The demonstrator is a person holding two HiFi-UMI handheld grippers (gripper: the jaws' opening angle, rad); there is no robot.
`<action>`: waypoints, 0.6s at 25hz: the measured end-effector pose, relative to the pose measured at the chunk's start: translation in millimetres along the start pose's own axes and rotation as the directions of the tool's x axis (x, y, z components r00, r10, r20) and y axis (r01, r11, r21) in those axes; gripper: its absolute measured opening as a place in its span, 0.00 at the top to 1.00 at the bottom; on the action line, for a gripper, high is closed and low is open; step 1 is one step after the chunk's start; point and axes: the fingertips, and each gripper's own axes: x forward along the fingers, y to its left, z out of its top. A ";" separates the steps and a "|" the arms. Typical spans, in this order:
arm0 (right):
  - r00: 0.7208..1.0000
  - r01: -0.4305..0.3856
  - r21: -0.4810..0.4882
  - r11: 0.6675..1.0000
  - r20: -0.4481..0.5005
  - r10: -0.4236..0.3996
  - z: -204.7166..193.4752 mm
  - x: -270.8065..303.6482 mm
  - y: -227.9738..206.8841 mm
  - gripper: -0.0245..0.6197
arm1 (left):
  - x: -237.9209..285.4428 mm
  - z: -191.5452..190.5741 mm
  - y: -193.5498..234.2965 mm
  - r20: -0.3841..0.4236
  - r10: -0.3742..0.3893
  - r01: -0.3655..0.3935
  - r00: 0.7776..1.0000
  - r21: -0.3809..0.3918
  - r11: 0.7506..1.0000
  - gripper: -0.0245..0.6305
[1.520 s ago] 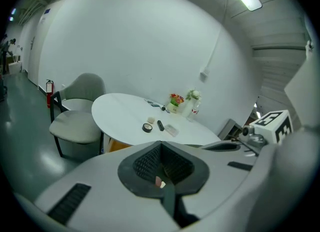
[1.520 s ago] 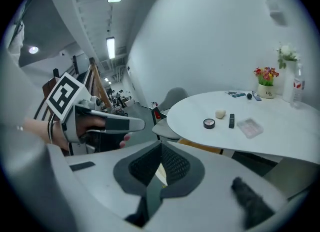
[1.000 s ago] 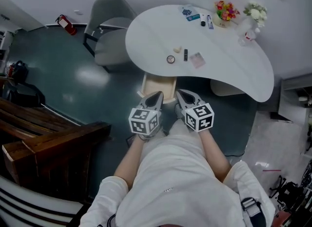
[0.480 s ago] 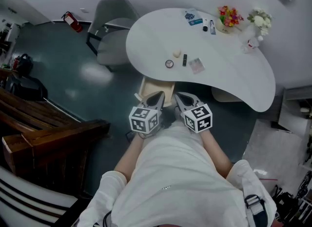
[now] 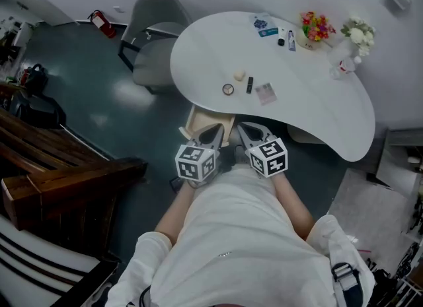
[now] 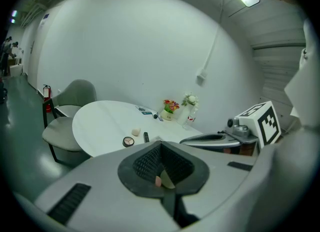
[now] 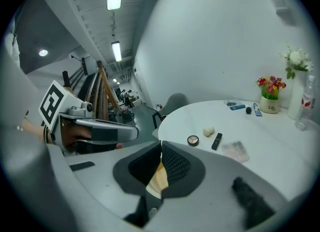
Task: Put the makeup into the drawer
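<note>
Makeup lies on the white round table (image 5: 310,107): a round compact (image 5: 228,89), a beige sponge (image 5: 239,75), a black lipstick (image 5: 250,84) and an eyeshadow palette (image 5: 266,92). Under the table's near edge a pale wooden drawer (image 5: 206,119) stands pulled out. My left gripper (image 5: 213,134) and right gripper (image 5: 250,132) hang side by side just short of the drawer, both shut and empty. The left gripper view shows its jaw tips (image 6: 160,144) together, with the compact (image 6: 128,141) beyond. In the right gripper view the tips (image 7: 161,143) also meet, short of the compact (image 7: 193,140) and palette (image 7: 235,150).
A grey chair (image 5: 155,41) stands at the table's left. Coloured flowers (image 5: 312,28), a white-flower vase (image 5: 353,35) and small tubes (image 5: 284,35) sit at the table's far side. Dark wooden furniture (image 5: 66,187) fills the left, with a fire extinguisher (image 5: 102,22) by the wall.
Both grippers have edged forward toward the drawer and table while staying shut. The makeup on the table has not moved.
</note>
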 end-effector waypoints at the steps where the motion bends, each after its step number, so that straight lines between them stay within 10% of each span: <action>1: 1.000 -0.004 -0.006 1.000 -0.004 0.004 -0.4 1.3 -2.7 0.94 | 2.3 0.1 -0.1 0.000 0.006 -0.006 1.000 -0.003 1.000 0.95; 15: 0.991 -0.065 -0.130 0.989 -0.124 0.049 3.3 63.5 -64.7 0.76 | 43.9 11.1 10.5 0.014 0.137 -0.135 0.990 -0.109 0.985 0.95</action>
